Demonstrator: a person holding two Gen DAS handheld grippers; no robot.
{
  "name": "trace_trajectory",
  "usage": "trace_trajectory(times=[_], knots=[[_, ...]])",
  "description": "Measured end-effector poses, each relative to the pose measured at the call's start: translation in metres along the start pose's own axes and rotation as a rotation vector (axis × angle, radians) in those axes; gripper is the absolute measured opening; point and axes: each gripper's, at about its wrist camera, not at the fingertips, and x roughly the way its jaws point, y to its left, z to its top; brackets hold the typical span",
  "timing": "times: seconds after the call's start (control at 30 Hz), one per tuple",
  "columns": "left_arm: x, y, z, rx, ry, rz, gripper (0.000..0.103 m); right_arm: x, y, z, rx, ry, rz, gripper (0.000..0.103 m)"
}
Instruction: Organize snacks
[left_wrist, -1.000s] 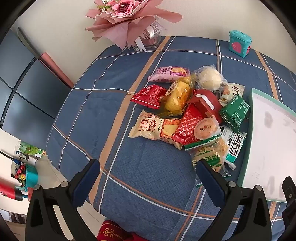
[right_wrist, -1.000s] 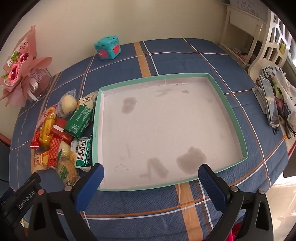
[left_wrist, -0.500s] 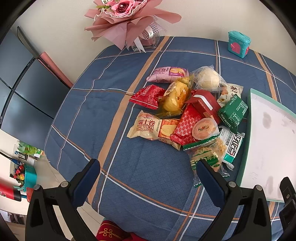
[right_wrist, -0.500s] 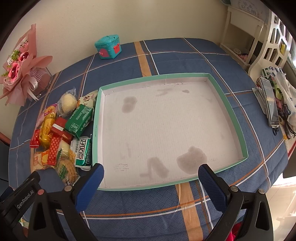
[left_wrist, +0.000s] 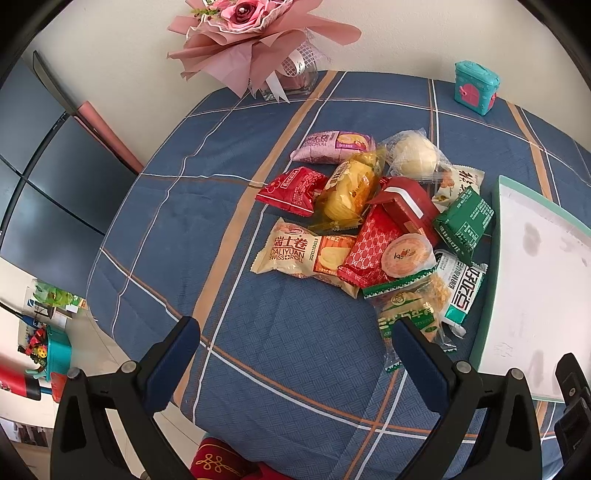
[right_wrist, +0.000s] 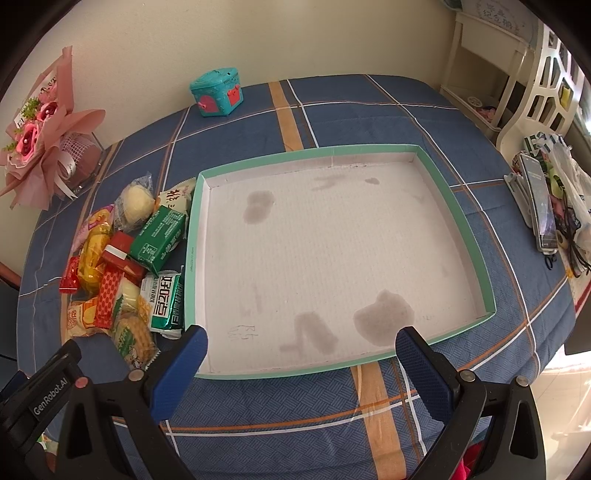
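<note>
A heap of snacks (left_wrist: 373, 229) lies on the blue plaid cloth (left_wrist: 184, 221), just left of a shallow tray (right_wrist: 476, 254) with a mint-green rim and a stained white floor. The packets overlap one another. At the far side are a pink roll wrapper (left_wrist: 332, 146) and a clear bag holding a pale round bun (left_wrist: 413, 157). In the middle sit a red packet (left_wrist: 291, 190), a yellow chip bag (left_wrist: 351, 190) and a red box (left_wrist: 404, 206) with a white band. Nearer lie a cream Swiss roll pack (left_wrist: 299, 254), a red lattice-print packet (left_wrist: 369, 251) and a round pudding cup (left_wrist: 406, 254). A green box (right_wrist: 159, 240) and a white-and-green bar (right_wrist: 168, 301) touch the tray's left wall. A clear green-printed cracker bag (left_wrist: 410, 317) is the nearest packet.

The left gripper (left_wrist: 295, 334) hovers over bare cloth in front of the heap, jaws spread wide, holding nothing. The right gripper (right_wrist: 301, 341) hangs over the tray's near edge, equally wide and empty.

A pink bouquet (left_wrist: 255, 33) and a teal toy box (right_wrist: 218, 92) stand at the far side.
</note>
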Motion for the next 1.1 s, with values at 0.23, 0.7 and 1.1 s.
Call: trace_trajectory(times=[0.23, 0.7, 1.1], knots=[[0.0001, -0.0002, 0.0003, -0.001, 0.000, 0.000, 0.103, -0.0003, 0.0004, 0.0000, 0.000, 0.000, -0.002, 0.103], [0.0016, -0.0009, -0.0008, 0.001, 0.003, 0.000, 0.103, 0.0001, 0.0008, -0.0001, -0.002, 0.000, -0.004, 0.103], [0.0016, -0.0006, -0.0003, 0.001, 0.005, 0.000, 0.103, 0.0002, 0.0013, -0.0004, -0.003, 0.000, -0.005, 0.103]])
